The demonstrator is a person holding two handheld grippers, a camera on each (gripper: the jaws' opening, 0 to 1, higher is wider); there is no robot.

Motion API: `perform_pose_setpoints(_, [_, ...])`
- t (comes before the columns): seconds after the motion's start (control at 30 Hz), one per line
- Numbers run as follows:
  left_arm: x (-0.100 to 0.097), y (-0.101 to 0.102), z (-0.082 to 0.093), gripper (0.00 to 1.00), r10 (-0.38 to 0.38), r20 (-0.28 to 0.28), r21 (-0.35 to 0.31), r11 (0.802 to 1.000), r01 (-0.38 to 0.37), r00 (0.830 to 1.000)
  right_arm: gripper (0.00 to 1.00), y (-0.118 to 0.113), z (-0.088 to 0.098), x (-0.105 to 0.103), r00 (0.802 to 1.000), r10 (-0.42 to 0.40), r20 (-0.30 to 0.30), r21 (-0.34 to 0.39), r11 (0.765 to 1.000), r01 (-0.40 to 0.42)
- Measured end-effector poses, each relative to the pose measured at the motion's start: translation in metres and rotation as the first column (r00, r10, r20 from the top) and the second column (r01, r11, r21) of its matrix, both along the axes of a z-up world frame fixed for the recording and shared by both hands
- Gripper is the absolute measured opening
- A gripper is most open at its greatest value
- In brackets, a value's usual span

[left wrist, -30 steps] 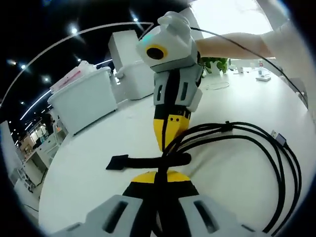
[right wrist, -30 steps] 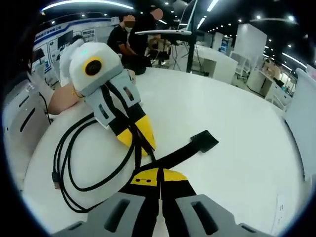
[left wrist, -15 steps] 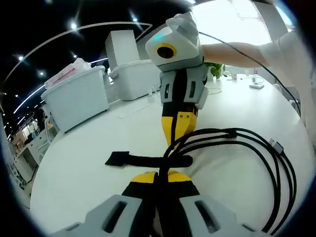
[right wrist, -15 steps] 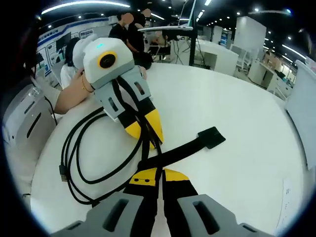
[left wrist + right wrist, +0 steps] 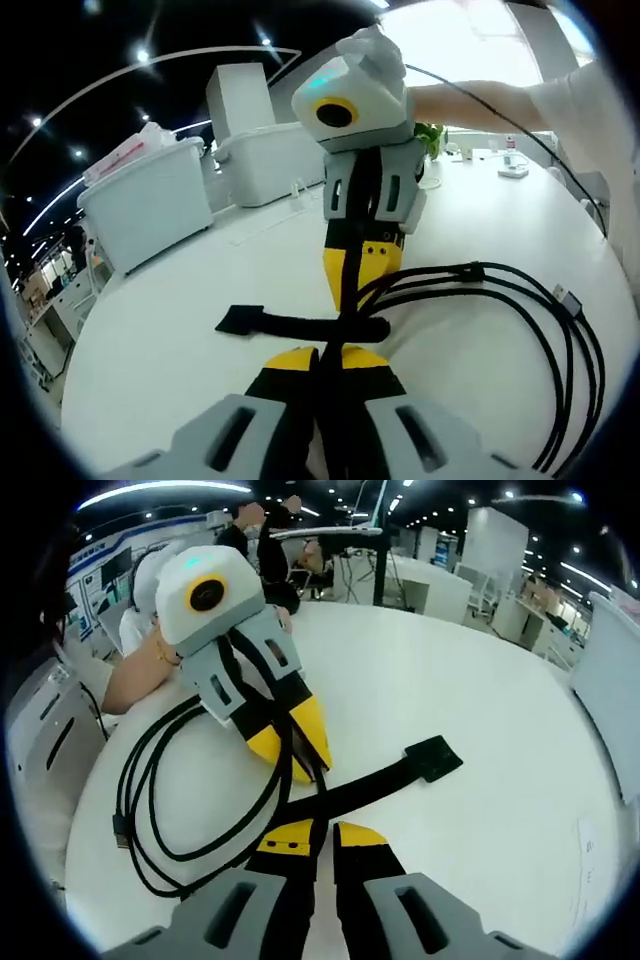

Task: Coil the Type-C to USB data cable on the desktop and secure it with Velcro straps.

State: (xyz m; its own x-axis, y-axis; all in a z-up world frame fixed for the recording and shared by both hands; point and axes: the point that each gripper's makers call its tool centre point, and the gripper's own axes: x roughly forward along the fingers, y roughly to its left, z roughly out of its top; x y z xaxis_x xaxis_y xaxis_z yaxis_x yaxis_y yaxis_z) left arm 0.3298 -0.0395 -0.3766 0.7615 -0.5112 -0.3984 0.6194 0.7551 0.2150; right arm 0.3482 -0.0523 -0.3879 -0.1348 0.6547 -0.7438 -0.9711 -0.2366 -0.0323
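Jaws of the left gripper [image 5: 325, 352] pinch shut on the black Velcro strap [image 5: 290, 324], and the right gripper [image 5: 312, 830] clamps the same strap beside the gathered loops. Coiled black Type-C to USB data cable [image 5: 160, 800] lies on the white round desktop [image 5: 480, 740]. It looks light, limp and springy, so hold at the bundled crossing.

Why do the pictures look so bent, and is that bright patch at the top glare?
Left gripper view: fisheye bends the table edge; the window area is blown out white. Right gripper view: same curving, ceiling lights as small bright spots, cable sharp.
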Motion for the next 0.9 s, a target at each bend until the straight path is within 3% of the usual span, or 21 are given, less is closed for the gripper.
perform_pose_setpoints(0.13, [0.000,0.000,0.001,0.08,-0.007,0.010,0.024,1.000,0.007,1.000,0.02,0.001,-0.001,-0.003,1.000,0.010,-0.011,-0.051,0.999,-0.010])
perform_pose_setpoints(0.27, [0.001,0.000,0.001,0.09,-0.006,0.021,0.049,0.999,0.005,1.000,0.01,0.000,0.001,-0.003,0.996,0.030,0.083,-0.085,0.996,-0.023])
perform_pose_setpoints(0.33, [0.001,0.001,0.001,0.10,-0.001,0.030,0.064,0.998,-0.001,1.000,0.01,0.005,0.011,-0.005,0.994,0.035,0.101,-0.041,0.999,-0.031])
perform_pose_setpoints(0.43, [0.002,0.002,0.003,0.16,0.012,0.043,0.064,0.998,-0.015,0.999,0.01,0.005,0.020,-0.007,0.993,0.036,0.114,-0.029,0.999,-0.033])
perform_pose_setpoints(0.57, [0.004,0.002,0.004,0.18,0.018,0.054,0.073,0.997,-0.022,0.998,0.01,0.007,0.031,-0.016,0.988,0.055,0.146,0.010,0.998,-0.057])
perform_pose_setpoints(0.67, [0.002,-0.001,0.003,0.13,-0.010,0.062,0.102,0.995,0.004,0.998,0.02,0.007,0.034,-0.019,0.985,0.059,0.164,0.025,0.998,-0.064])
perform_pose_setpoints(0.7, [0.001,-0.002,0.001,0.08,-0.039,0.061,0.146,0.989,0.030,0.997,0.02,0.009,0.036,-0.016,0.983,0.036,0.178,0.052,0.998,-0.046])
perform_pose_setpoints(0.73, [0.001,-0.001,0.001,0.07,-0.015,0.060,0.153,0.988,0.006,0.998,0.03,0.012,0.039,-0.011,0.977,0.021,0.214,0.084,0.996,-0.040])
perform_pose_setpoints(0.8, [0.002,0.000,0.001,0.05,-0.008,0.044,0.136,0.991,0.002,0.999,0.04,0.011,0.039,-0.011,0.960,0.063,0.272,0.102,0.990,-0.095])
perform_pose_setpoints(0.9, [0.001,-0.001,0.005,0.05,-0.002,0.047,0.114,0.993,-0.003,0.999,0.14,0.002,0.045,-0.002,0.962,-0.013,0.273,0.160,0.987,-0.033])
